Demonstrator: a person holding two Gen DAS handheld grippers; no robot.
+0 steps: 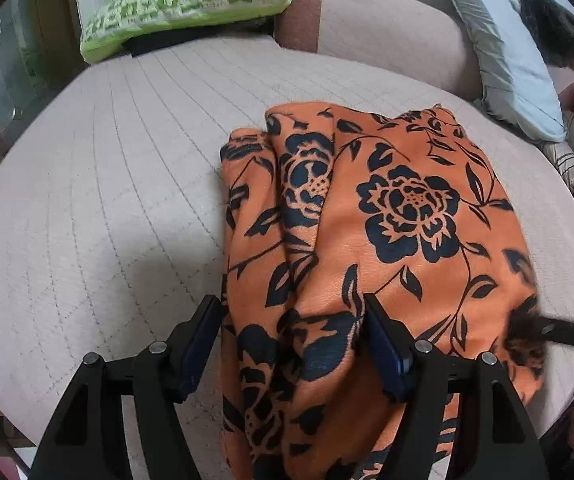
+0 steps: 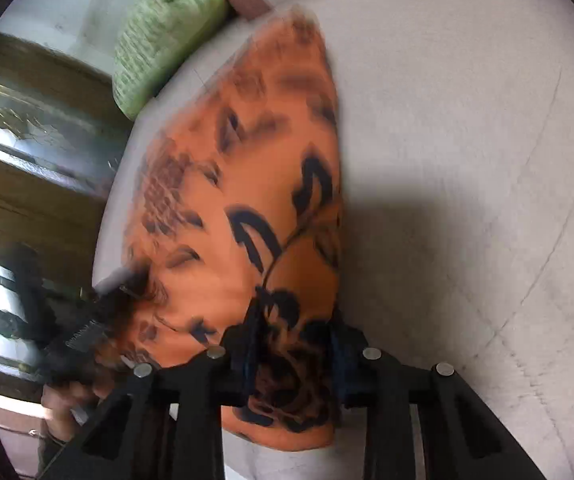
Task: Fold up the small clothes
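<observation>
Green checked pillow [image 1: 191, 0] at the quilted sofa seat's [image 1: 99, 184] far left, left tool [image 1: 291, 344] wide, straddling bunched folds of the orange floral garment [image 1: 399, 208] mid-seat, right tool [image 2: 293, 364] narrow, pinching the garment's near edge, grey cushion [image 1: 515, 76] far right

Your right wrist view is smeared: the orange floral garment [image 2: 239, 208] and green pillow [image 2: 167, 36] blur. The left view's bottom edge cuts off the garment's near end, and the right gripper [image 1: 543, 330] is a dark streak.
</observation>
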